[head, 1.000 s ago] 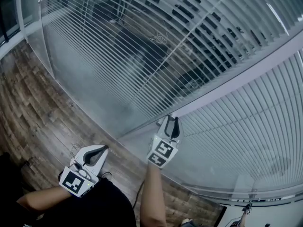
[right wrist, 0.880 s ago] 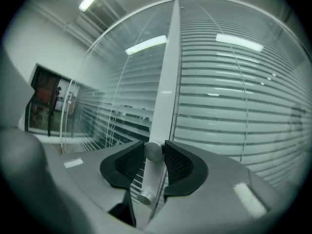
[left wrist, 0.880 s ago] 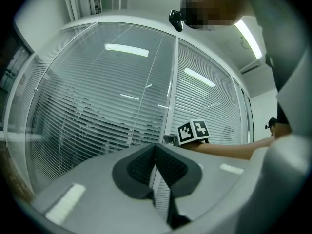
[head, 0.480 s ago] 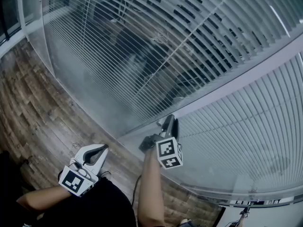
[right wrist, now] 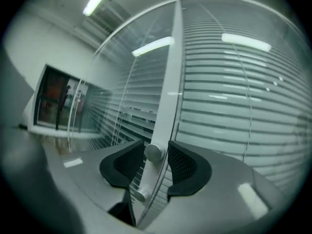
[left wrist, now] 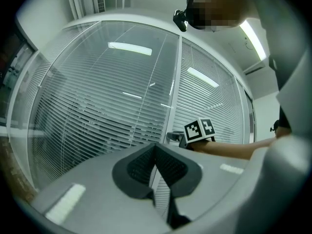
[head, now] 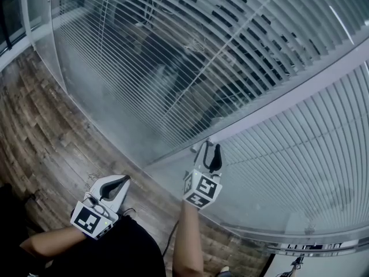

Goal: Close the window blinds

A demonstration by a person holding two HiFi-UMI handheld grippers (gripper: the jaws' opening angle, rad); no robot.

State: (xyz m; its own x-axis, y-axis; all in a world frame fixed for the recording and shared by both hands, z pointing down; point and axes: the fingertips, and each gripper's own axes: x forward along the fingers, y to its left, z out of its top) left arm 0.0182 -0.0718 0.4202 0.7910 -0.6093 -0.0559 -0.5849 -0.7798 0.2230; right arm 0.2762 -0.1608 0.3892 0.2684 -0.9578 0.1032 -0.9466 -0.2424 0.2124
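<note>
Left gripper (head: 125,181): low, left of the frame post (head: 288,97), unmoved since a second ago; jaws together, nothing between.
Left blinds (head: 173,68): slats open, see-through.
Right gripper (head: 210,148): at the post's foot, rolled back from its tilt of half a second ago; jaws apart, just widened.
Knob (right wrist: 152,152): on the post, between the pads, not pressed; seen in the right gripper view only.
Right blinds (head: 300,154): slats shut.

Reference frame post (head: 288,97): left blind (head: 173,56) and right blind (head: 288,172) behind glass (head: 115,120) on either side. On its face are two knobs, the upper knob (right wrist: 153,152) between the jaws of the right gripper (head: 210,154), which have just been opening. The left gripper (head: 115,184) is well to its left, above the floor (head: 46,137).
</note>
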